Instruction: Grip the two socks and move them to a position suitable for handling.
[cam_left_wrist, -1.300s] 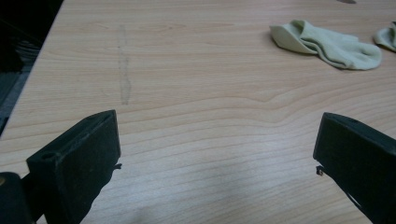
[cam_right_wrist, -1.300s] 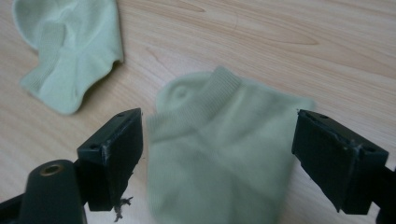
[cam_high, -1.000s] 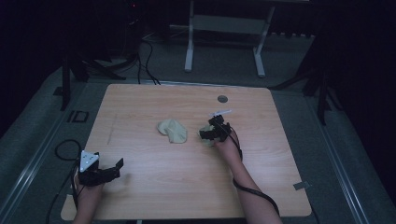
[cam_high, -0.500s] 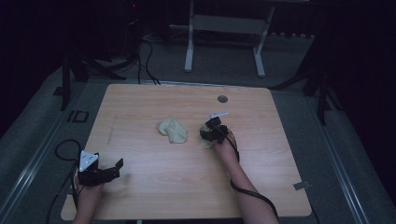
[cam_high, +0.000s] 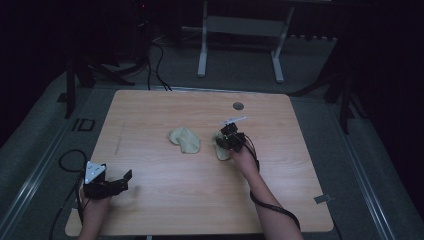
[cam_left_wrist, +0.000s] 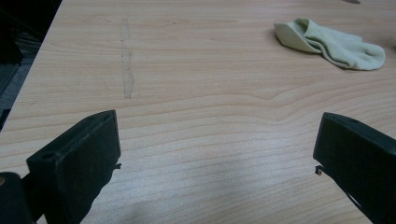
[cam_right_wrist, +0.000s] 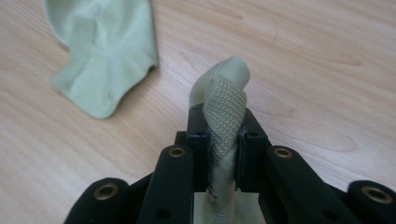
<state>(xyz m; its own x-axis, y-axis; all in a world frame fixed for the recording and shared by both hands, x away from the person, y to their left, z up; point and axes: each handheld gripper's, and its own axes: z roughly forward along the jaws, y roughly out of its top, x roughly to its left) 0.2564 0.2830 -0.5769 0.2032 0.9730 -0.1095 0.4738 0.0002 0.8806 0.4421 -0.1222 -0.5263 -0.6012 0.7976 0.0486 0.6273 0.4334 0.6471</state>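
The sock (cam_right_wrist: 224, 116) I am working on is pinched in my right gripper (cam_right_wrist: 223, 154) — its jaws have just been closing, and now they clamp a bunched fold of the pale green knit, which loops up above the pads while the rest hangs below. Seen from the high view, this sock (cam_high: 220, 148) sits near the middle of the table (cam_high: 160, 112), a little right of centre, partly raised under my right gripper (cam_high: 231, 141). Its mate, the second sock (cam_high: 185, 140), lies flat and crumpled just to its left, apart from it; it also shows from my left gripper's camera (cam_left_wrist: 334, 44), well away across the wood.

My left gripper (cam_high: 124, 178) rests near the table's front left corner with its jaws spread wide and nothing between them.

I judge the step in hand to be lifting this sock clear, probably to bring it to its mate. To do it well I should raise it straight and slowly, since the grip is on a narrow fold only and the loose fabric could slide out. I should keep the hanging part from dragging the other sock — and bring my left gripper in to take the free end.
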